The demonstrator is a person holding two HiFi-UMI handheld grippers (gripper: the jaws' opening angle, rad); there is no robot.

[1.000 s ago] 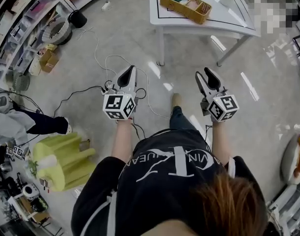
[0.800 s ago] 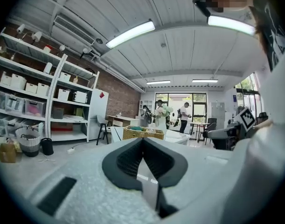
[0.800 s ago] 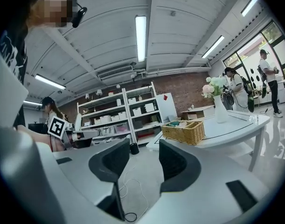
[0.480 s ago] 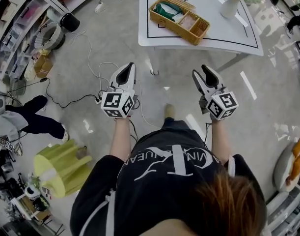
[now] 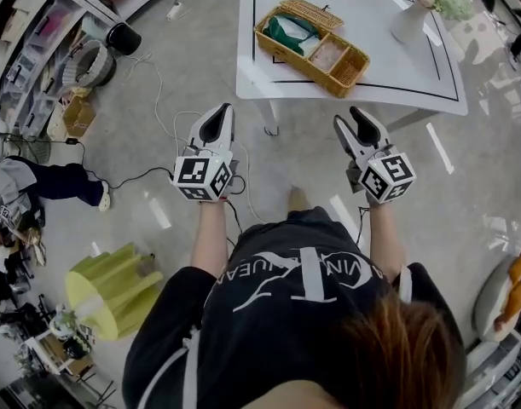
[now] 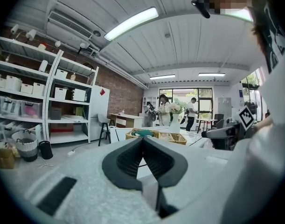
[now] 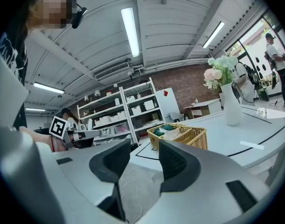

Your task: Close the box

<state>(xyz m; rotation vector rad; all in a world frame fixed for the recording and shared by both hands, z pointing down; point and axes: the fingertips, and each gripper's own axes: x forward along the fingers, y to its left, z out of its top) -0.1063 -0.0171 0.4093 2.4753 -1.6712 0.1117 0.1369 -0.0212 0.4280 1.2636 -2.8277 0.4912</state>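
1. Showing box [image 5: 299, 60] lying aslant on table [image 5: 396, 79], inside the black border line, toward the near left corner; pointing lengthwise from far left to near right in the head view.
2. Leaving bare tabletop to the right, up to vase [image 5: 409, 24]; leaving open floor [image 5: 200, 66] between the near table edge and both grippers.
3. Appearing woven and yellow-brown, with lid [image 5: 309, 8] folded open on the far side; holding something green at the left end and something pale beside it.
4. Showing left gripper [image 6: 142, 140] clenched, tips touching, pinching nothing.
5. Showing right gripper [image 7: 144, 146] released, jaws wide apart though just closing slightly, nothing between; box well ahead.
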